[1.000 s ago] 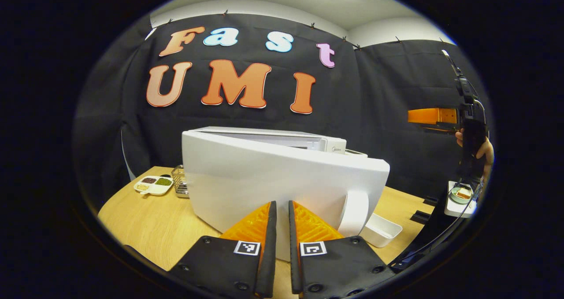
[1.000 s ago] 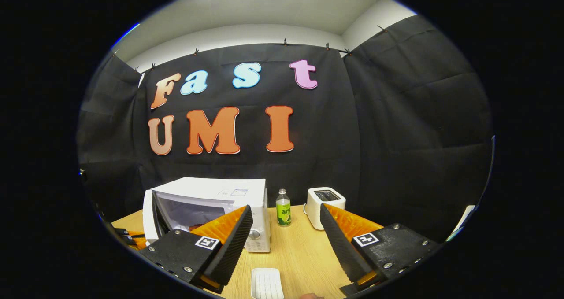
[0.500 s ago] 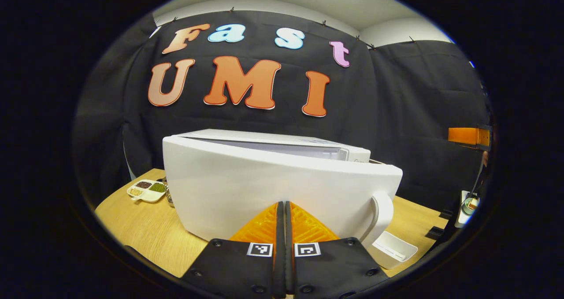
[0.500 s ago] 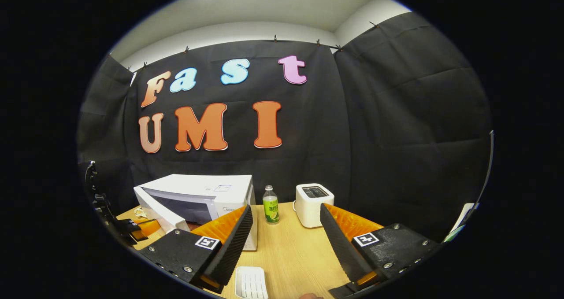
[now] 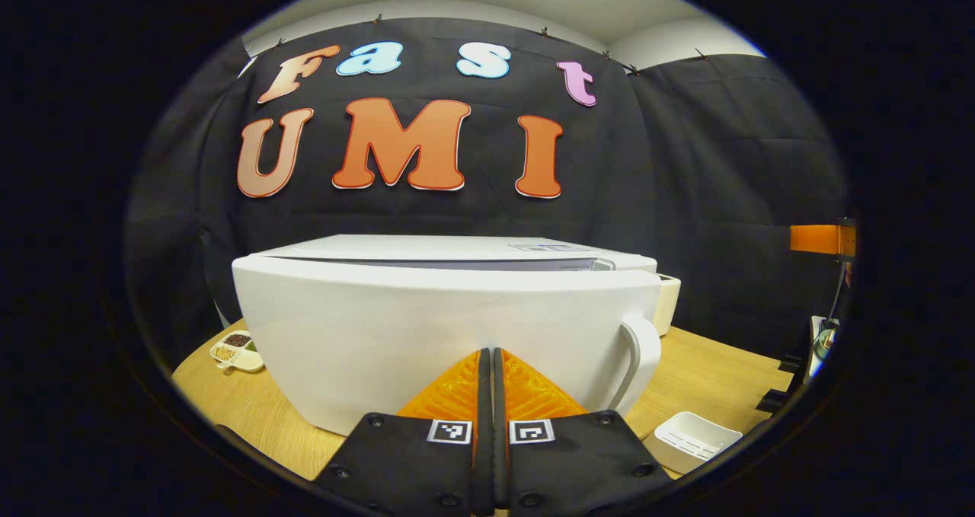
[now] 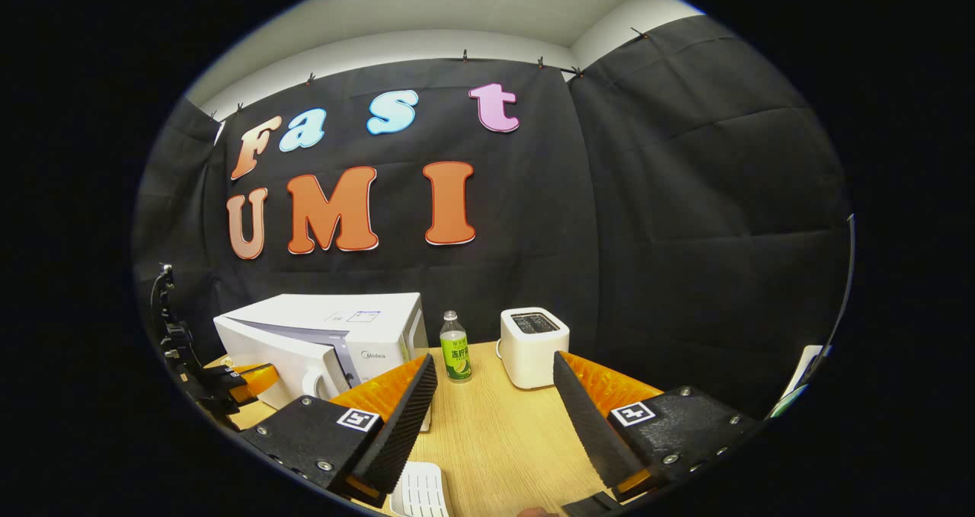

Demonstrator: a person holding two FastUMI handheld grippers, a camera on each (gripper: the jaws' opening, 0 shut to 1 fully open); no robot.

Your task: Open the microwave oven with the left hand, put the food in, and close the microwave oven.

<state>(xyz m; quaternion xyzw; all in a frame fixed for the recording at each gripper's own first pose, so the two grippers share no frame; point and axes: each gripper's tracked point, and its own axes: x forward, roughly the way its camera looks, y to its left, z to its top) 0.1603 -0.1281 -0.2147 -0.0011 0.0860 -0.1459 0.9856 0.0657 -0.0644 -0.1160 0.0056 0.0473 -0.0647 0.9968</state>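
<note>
We saw a white microwave oven (image 5: 426, 327) sitting on a wooden table (image 5: 708, 372), toward the left side of the table and close to the black back wall. It was a plain white box with a smooth white door (image 5: 449, 342). The door had a curved white handle (image 5: 638, 357) on its right edge. The door was almost closed, with a thin gap left along its top. Our left gripper (image 5: 487, 365) had its two fingers pressed together, holding nothing, and their tips were right up against the front of the door.

In the right gripper view, our right gripper (image 6: 491, 395) was spread wide apart and held nothing. To the right of the microwave stood a small bottle (image 6: 455, 347) with a green label, then a white toaster (image 6: 533, 337). A white ridged tray (image 6: 419, 491) lay near us on the table. In the left gripper view, a little dish of seeds (image 5: 236, 348) sat on the far left of the table.
</note>
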